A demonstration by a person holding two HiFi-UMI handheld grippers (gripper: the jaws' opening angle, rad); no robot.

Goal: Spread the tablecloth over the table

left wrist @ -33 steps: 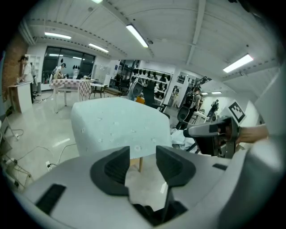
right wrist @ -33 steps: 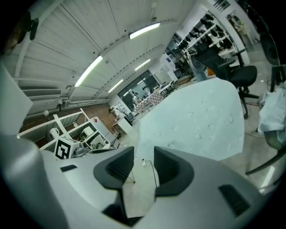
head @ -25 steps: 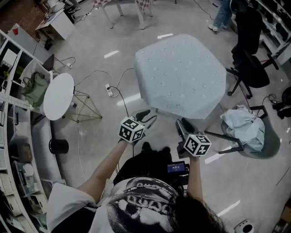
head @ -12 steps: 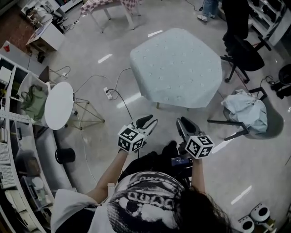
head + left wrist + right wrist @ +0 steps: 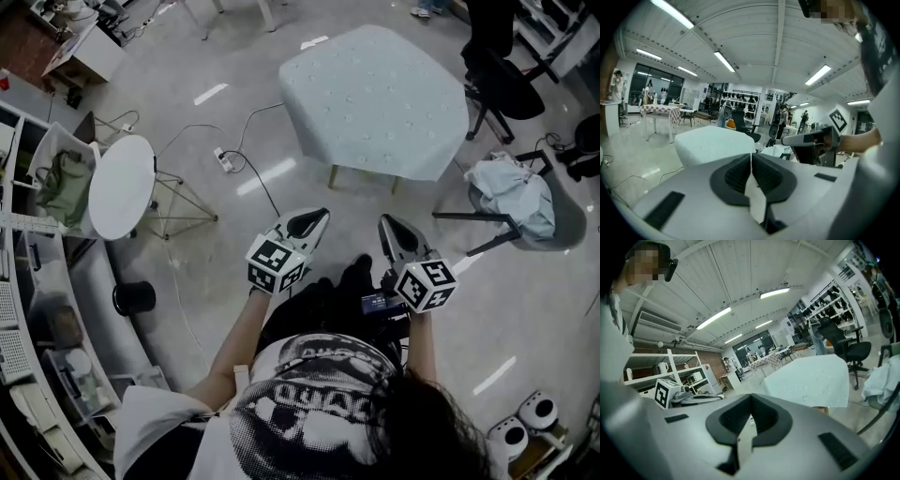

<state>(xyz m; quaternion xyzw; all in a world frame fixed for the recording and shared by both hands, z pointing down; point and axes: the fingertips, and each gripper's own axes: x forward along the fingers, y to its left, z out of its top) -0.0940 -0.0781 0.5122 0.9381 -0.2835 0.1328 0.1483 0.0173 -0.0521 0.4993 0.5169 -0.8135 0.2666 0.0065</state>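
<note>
Left gripper (image 5: 317, 219) and right gripper (image 5: 390, 230), held side by side above the floor (image 5: 225, 244). The fingers of each have just closed and are pressed together with nothing between them. The pale blue tablecloth (image 5: 375, 98) lies spread over the desk (image 5: 332, 176), well ahead of both sets of fingers.

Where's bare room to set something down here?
The covered table carries nothing on top, nor does the round white table. The floor between them holds a corded power strip. Crowded: chairs right, shelves left.
</note>
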